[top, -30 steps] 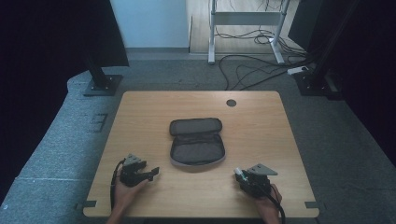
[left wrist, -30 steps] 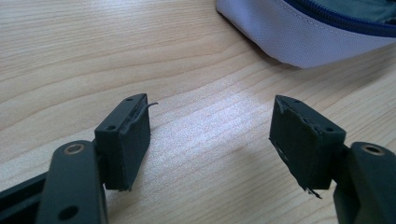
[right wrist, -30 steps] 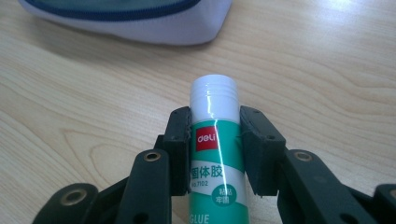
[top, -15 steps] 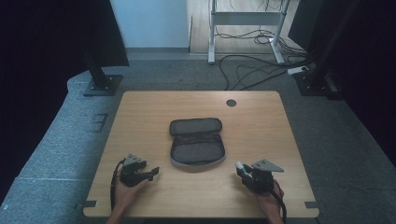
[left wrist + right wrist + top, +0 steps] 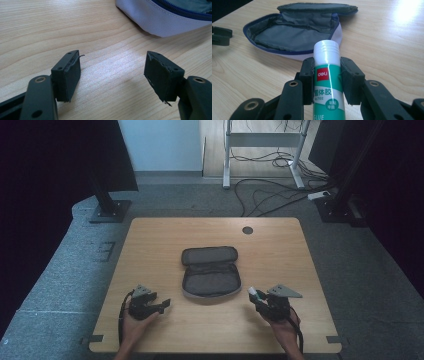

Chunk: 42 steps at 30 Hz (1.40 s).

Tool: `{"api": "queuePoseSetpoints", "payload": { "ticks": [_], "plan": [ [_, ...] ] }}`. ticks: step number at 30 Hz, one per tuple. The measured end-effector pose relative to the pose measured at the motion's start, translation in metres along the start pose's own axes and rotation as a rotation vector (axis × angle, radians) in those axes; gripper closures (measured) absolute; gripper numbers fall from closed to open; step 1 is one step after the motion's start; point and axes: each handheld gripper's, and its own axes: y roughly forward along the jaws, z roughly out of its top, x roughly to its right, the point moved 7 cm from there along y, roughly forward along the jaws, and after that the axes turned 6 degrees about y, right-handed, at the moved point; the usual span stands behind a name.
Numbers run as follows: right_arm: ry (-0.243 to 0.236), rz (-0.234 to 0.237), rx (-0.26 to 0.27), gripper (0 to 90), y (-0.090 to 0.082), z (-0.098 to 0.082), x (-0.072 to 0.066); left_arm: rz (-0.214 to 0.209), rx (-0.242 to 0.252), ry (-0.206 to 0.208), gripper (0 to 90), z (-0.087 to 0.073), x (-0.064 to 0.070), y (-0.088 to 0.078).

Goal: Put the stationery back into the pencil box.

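table (image 5: 150, 245) carries an unzipped pencil case (image 5: 210, 271) at centre, cavity exposed for loading. right gripper (image 5: 327, 75) clamps a glue stick (image 5: 327, 85) just short of it; left gripper (image 5: 112, 75) rests spread, empty.

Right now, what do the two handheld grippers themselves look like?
Both the left gripper and the right gripper are black, each topped by a grey three-cornered plate and trailing a black cable. Up close, each jaw ends in a flat rectangular pad on a bolted link arm. Forearms bare.
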Motion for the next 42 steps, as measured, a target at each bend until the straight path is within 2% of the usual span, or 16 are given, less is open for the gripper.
{"api": "queuePoseSetpoints", "payload": {
  "ticks": [14, 21, 32, 42],
  "plan": [
    [-0.002, 0.034, 0.023, 64.7, 0.011, 0.019, -0.007, 0.0, -0.001, 0.002, 29.5, 0.0, 0.001, 0.0],
    [0.011, 0.065, 0.019, 64.7, 0.027, 0.027, -0.011, 0.0, 0.0, 0.002, 29.5, 0.0, 0.001, 0.0],
    [0.009, 0.073, 0.004, 64.8, 0.052, 0.038, -0.018, -0.003, 0.002, 0.002, 29.5, 0.001, 0.002, 0.001],
    [-0.021, 0.088, -0.011, 64.7, 0.075, 0.05, -0.033, -0.005, -0.002, 0.008, 29.5, 0.001, 0.003, 0.002]
  ]
}}
